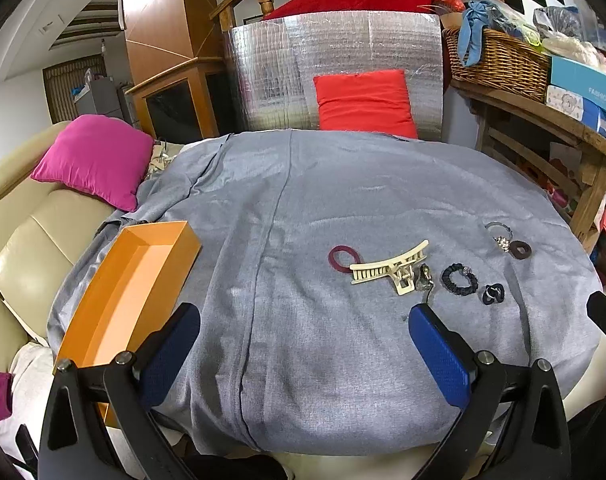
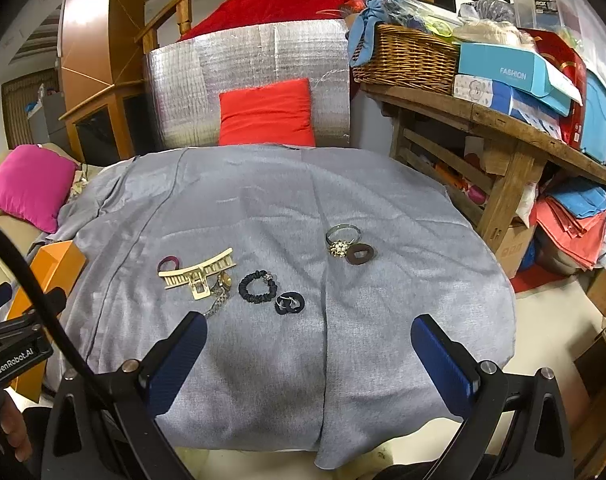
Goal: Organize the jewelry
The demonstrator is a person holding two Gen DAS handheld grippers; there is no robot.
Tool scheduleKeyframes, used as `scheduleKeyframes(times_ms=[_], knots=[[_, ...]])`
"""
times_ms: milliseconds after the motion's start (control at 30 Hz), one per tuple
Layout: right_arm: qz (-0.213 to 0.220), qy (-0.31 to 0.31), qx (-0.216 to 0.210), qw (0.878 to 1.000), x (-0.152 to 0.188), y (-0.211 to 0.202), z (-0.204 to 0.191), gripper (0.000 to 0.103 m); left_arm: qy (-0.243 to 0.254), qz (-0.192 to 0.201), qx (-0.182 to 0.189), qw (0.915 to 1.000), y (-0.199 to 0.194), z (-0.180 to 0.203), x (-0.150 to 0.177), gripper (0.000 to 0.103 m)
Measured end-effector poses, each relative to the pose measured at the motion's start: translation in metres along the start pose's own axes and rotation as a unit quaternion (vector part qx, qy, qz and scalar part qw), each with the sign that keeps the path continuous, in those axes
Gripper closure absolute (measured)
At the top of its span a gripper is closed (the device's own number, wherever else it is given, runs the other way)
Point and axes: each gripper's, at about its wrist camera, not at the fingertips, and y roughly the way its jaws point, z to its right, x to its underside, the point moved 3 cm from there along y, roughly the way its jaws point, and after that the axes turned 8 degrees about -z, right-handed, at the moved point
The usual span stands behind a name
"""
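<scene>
Jewelry and hair pieces lie on a grey cloth [image 1: 303, 200]. A cream claw clip [image 1: 391, 268] [image 2: 199, 274] lies over a maroon hair tie [image 1: 340, 258] [image 2: 167, 263], with a small watch [image 1: 423, 280] [image 2: 222, 285] beside it. To the right are a black scrunchie [image 1: 459, 279] [image 2: 257, 286], a small dark tie [image 1: 493, 293] [image 2: 289, 303], a silver ring [image 1: 499, 234] [image 2: 341, 238] and a brown ring piece [image 1: 520, 249] [image 2: 359, 256]. An open orange box [image 1: 131, 292] [image 2: 51, 268] sits at the left. My left gripper [image 1: 303, 344] and right gripper [image 2: 309, 354] are open and empty, near the cloth's front edge.
A beige sofa with a pink cushion [image 1: 95, 158] is at the left. A red cushion [image 1: 365, 98] leans on a silver foil panel behind the cloth. A wooden shelf with a wicker basket [image 2: 407, 62] and boxes stands at the right.
</scene>
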Motion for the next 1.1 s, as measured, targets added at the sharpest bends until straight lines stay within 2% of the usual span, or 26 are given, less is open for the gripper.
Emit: scheduleKeyframes(times_ms=[600,1100], knots=[[-0.002,0.003,-0.006,1.0,-0.004,0.012,-0.001,0.0,-0.001,-0.01,-0.005,0.9999,0.012,0.0,0.001,0.0],[-0.01,0.014,-0.009,1.0,-0.015,0.042,0.01,0.0,0.001,-0.031,-0.021,0.9993,0.038,-0.001,-0.002,0.0]])
